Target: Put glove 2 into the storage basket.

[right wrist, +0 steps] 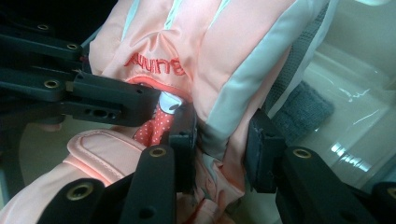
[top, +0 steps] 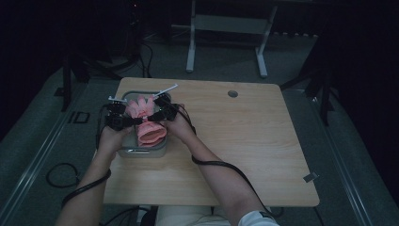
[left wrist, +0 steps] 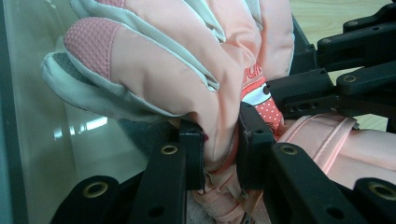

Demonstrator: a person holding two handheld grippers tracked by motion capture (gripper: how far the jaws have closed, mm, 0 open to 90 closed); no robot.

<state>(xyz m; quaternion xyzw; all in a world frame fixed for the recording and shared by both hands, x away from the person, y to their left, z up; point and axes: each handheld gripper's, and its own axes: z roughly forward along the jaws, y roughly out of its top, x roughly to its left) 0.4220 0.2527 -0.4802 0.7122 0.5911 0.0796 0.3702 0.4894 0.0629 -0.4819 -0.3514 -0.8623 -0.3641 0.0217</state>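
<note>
Wooden table (top: pixel 244 141), dim room: pink glove (top: pixel 147 123) over the grey bin (top: pixel 141 151).
Both my grippers, left (top: pixel 123 121) and right (top: pixel 160 111), pinch its fabric; release remains.

1. The left tool (top: pixel 123 121) and right tool (top: pixel 162 113) sit on either side of the glove (top: pixel 147 120), each pinching a fold of it.
2. Under both tools lies the tray (top: pixel 141 151), with the glove partly in it.
3. The tray rests on the worktop (top: pixel 244 141), at its left side; most of the worktop stretches away to the right of the right tool.
4. Beyond the tools, a hole (top: pixel 232 93) sits in the worktop.
</note>
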